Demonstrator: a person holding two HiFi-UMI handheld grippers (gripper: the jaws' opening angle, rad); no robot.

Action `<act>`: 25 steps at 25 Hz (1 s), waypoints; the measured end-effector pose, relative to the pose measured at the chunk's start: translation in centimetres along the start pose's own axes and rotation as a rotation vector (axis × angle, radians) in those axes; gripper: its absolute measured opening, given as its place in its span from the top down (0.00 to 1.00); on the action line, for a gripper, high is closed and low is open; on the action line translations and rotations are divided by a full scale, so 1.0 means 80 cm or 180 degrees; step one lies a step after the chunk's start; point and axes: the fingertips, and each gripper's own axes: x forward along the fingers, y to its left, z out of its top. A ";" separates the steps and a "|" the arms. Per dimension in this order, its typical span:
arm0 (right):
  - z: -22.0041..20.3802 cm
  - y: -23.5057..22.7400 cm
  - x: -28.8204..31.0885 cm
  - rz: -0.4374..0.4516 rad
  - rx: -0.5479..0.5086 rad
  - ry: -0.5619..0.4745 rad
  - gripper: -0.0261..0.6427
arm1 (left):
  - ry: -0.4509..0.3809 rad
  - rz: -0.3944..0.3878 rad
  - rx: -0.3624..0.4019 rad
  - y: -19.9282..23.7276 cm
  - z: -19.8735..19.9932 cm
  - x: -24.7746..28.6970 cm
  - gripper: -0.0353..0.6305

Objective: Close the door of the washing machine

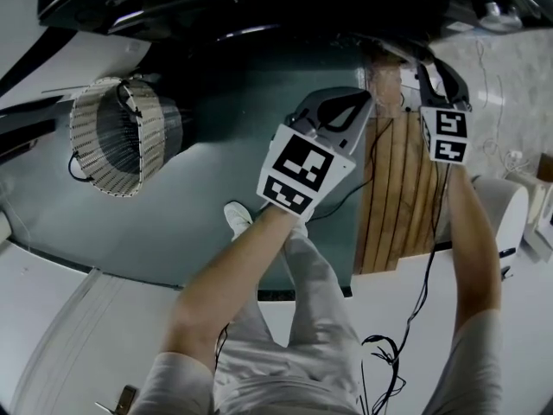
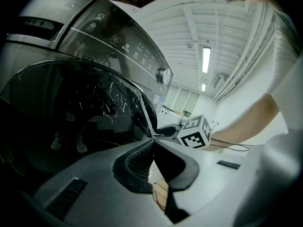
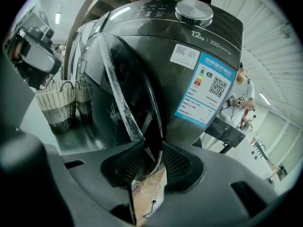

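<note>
I am facing one washing machine (image 3: 189, 46), dark grey, and its one door (image 3: 128, 93) is standing open, swung out toward me. One woven basket (image 3: 56, 107) is standing on the floor beside the machine. A second basket shape is showing just beside it, but I cannot tell if it is a real basket or a reflection. One person (image 3: 239, 98) is standing well behind the machine.

I am holding two grippers, and each is carrying one marker cube (image 1: 302, 171). My right gripper (image 3: 153, 143) is gripping the lower rim of the door, with both pads lying against it. My left gripper (image 2: 153, 141) is closed with nothing in it, and its tips are sitting just beside the door's edge.

On the machine's top one round knob (image 3: 194, 11) is sitting, and near it I am reading "12kg". Below are one white sticker (image 3: 184, 55) and one blue label (image 3: 206, 91) with one QR code. Their small print is too fine for me to read.
</note>
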 end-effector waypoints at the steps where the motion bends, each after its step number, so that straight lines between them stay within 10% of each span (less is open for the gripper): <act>1: 0.000 0.000 0.000 -0.0013 0.0018 0.0013 0.79 | -0.0013 0.0013 -0.0022 0.000 0.000 0.000 0.94; 25: -0.004 -0.009 -0.001 -0.0323 0.0491 -0.0065 0.81 | -0.0026 0.0119 -0.0043 -0.002 -0.004 -0.028 0.94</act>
